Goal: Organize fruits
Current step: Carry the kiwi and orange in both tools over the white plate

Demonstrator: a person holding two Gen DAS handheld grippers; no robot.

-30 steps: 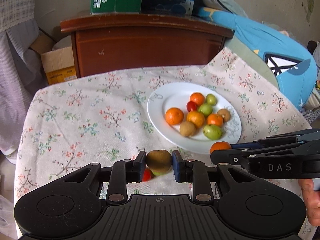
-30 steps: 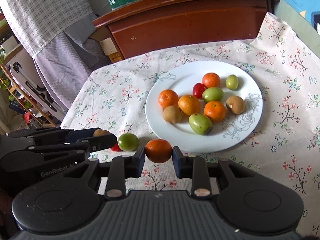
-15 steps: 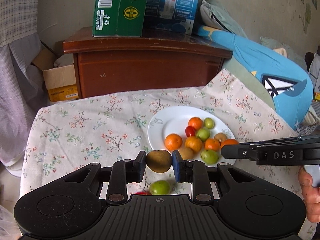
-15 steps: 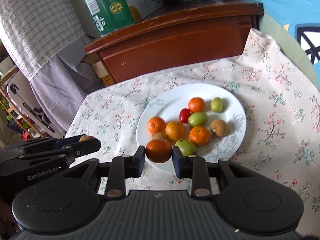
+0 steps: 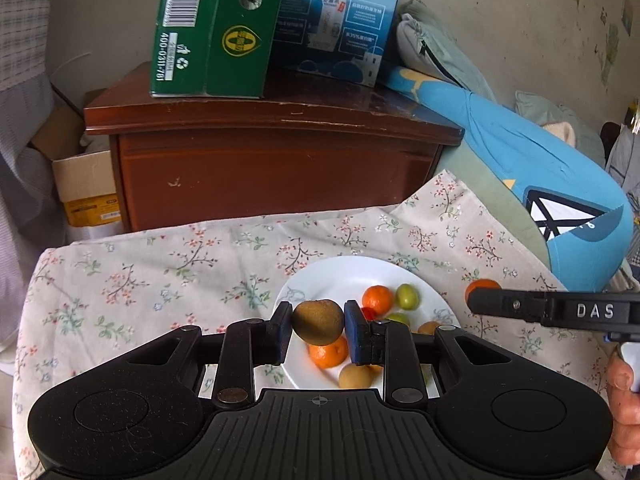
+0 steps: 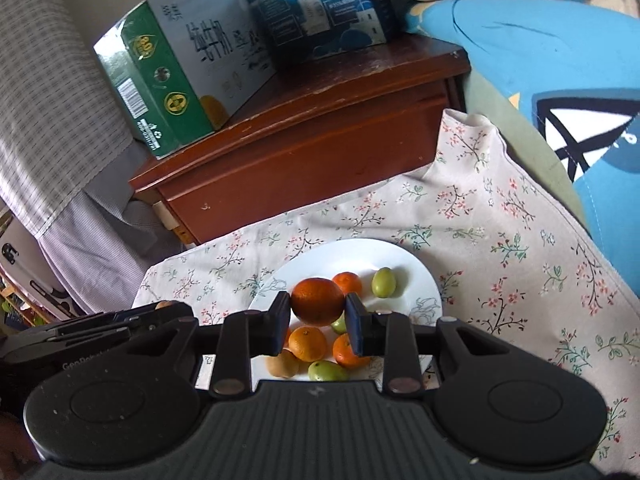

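Observation:
My left gripper (image 5: 318,326) is shut on a brown kiwi (image 5: 318,321), lifted above the near side of a white plate (image 5: 344,274). My right gripper (image 6: 318,312) is shut on an orange mandarin (image 6: 318,301), held over the same white plate (image 6: 416,280). The plate holds several fruits: mandarins (image 6: 307,343), green plums (image 6: 383,282), a kiwi (image 5: 355,376) and a small red fruit (image 5: 369,313). In the left wrist view the right gripper (image 5: 486,300) reaches in from the right with its mandarin (image 5: 482,286). In the right wrist view the left gripper (image 6: 170,310) shows at the left edge.
The plate lies on a floral tablecloth (image 5: 160,272). Behind stands a brown wooden cabinet (image 5: 272,152) bearing a green carton (image 5: 212,28) and a blue carton (image 5: 340,20). A blue cushion (image 5: 552,184) lies at right, a cardboard box (image 5: 86,188) at left. A hand (image 5: 624,392) holds the right gripper.
Both grippers rose and moved forward over the plate, each still holding its fruit. The green plum and red fruit left on the cloth have dropped out of view below.

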